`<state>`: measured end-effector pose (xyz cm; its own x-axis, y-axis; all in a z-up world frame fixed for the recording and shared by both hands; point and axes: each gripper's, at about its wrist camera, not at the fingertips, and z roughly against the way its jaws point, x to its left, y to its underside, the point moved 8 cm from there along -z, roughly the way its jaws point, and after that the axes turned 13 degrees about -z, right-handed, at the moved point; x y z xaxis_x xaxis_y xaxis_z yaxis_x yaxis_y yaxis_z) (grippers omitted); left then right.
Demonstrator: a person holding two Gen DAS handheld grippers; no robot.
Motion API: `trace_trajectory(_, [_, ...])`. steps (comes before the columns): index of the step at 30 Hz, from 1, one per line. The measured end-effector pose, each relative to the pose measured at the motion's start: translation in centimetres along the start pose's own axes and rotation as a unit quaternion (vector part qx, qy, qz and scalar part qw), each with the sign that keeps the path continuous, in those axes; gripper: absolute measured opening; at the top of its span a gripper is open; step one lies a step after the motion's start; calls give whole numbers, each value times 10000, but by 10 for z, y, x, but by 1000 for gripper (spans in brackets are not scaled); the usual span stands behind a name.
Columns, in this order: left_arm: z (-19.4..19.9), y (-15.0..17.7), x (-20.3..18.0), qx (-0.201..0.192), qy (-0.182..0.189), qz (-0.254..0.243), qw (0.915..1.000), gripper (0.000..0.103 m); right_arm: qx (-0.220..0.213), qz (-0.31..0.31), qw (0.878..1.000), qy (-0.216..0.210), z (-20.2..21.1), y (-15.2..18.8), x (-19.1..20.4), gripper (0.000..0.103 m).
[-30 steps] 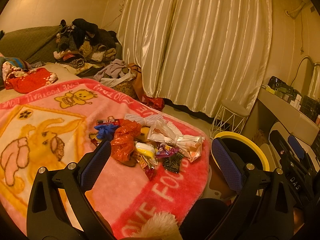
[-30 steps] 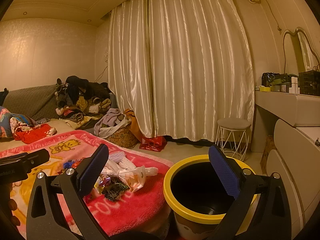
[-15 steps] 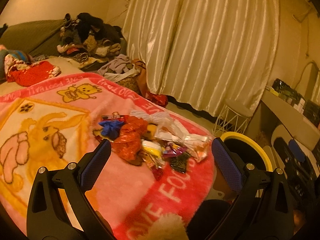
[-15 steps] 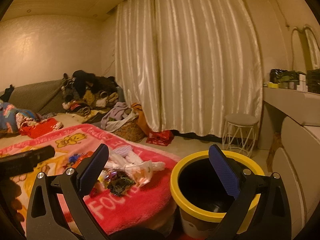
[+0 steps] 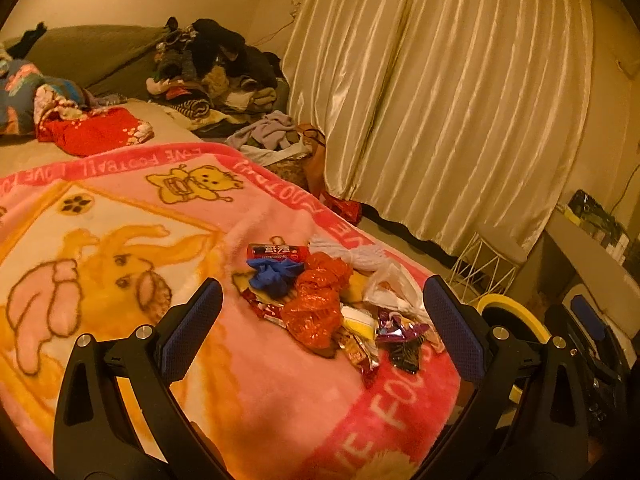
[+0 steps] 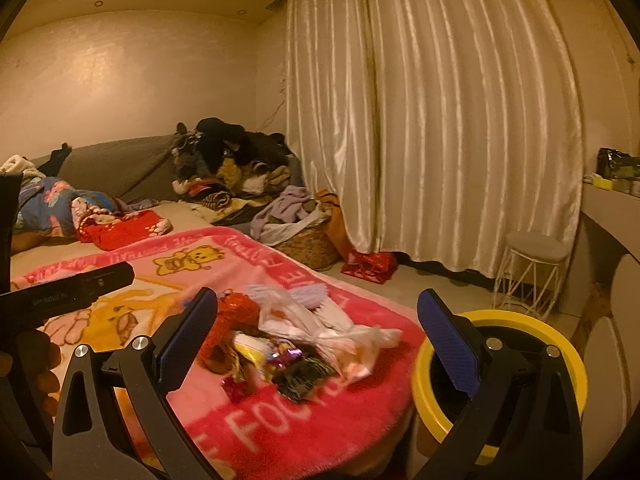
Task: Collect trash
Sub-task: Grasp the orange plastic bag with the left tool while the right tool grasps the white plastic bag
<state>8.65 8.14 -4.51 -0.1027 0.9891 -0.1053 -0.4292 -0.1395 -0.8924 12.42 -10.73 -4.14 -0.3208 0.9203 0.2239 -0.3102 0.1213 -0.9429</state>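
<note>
The left gripper (image 5: 322,322) hovered above the pink blanket (image 5: 120,240) on the bed, its fingers (image 5: 192,324) spread wide apart and holding nothing. The right gripper (image 6: 318,330) was likewise empty, fingers (image 6: 448,344) well apart. The trash pile (image 5: 332,296) lay on the blanket near its corner: a crumpled red wrapper (image 5: 316,300), a blue scrap (image 5: 274,274), a red bar wrapper (image 5: 276,251), a white plastic bag (image 5: 390,286), a purple foil wrapper (image 5: 394,330) and a dark packet (image 6: 302,376). In the right wrist view the pile (image 6: 288,340) sat between the fingers. A yellow-rimmed bin (image 6: 560,344) stood on the floor just beside the bed's corner, partly hidden by the right finger.
</note>
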Motion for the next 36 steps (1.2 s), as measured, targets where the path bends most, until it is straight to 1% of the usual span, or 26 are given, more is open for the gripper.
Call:
trace_trajectory(3, [-4,-4,7,-44,58,90,9999,92,106,-86,9999,68,-14,-4,-4,97])
trace_trajectory(7, [-17,-8,8,31,67,90,9999,92,250,-226,9992,217,-32,-6,-20,97])
trace_trajectory(10, [-31,-8,7,146,119,109,9998,92,393,-344,9978,413,-48,-5,-36,97])
trace_trajectory(14, [-50,-4,1,290,99,-8,9995,92,585,-534,9948,640,-69,-1,-59,97])
trace_trajectory(16, [-59,-2,-2,368,126,-34,9992,92,705,-633,9931,694,-78,2,-68,94])
trace_trajectory(17, [-66,0,-3,442,138,-53,9989,92,801,-686,9920,699,-84,5,-72,88])
trace_trajectory(19, [-77,4,-5,549,153,-64,9984,92,1062,-828,9883,716,-97,12,-80,79])
trace_trajectory(21, [-89,9,-7,674,190,-60,9975,92,1290,-993,9841,709,-107,19,-85,73])
trace_trajectory(22, [-96,12,-6,751,198,-48,9970,92,1398,-1056,9820,711,-112,23,-86,71])
trace_trajectory(24, [-107,18,-5,872,189,-30,9960,92,1682,-1175,9761,717,-124,35,-90,62])
trace_trajectory(25, [-112,21,-4,935,185,-8,9954,90,1794,-1223,9735,716,-128,40,-90,60])
trace_trajectory(26, [-117,25,-3,1011,192,34,9947,88,1899,-1273,9709,716,-132,45,-91,56])
trace_trajectory(27, [-121,29,-3,1064,201,54,9941,85,2013,-1334,9680,687,-136,51,-91,52])
trace_trajectory(28, [-124,33,-2,1129,207,75,9934,81,2085,-1357,9662,675,-140,55,-90,50])
trace_trajectory(30, [-129,42,1,1258,230,120,9917,76,2222,-1403,9628,636,-146,64,-89,42])
trace_trajectory(31, [-130,46,0,1295,254,134,9912,73,2282,-1423,9611,623,-147,67,-89,35])
trace_trajectory(32, [-131,50,1,1334,276,147,9906,71,2317,-1462,9598,605,-148,69,-90,27])
trace_trajectory(35, [-133,58,0,1417,356,188,9891,62,2261,-1543,9603,532,-146,66,-92,17])
trace_trajectory(36, [-133,60,-1,1447,372,202,9886,56,2233,-1537,9610,538,-145,66,-92,14])
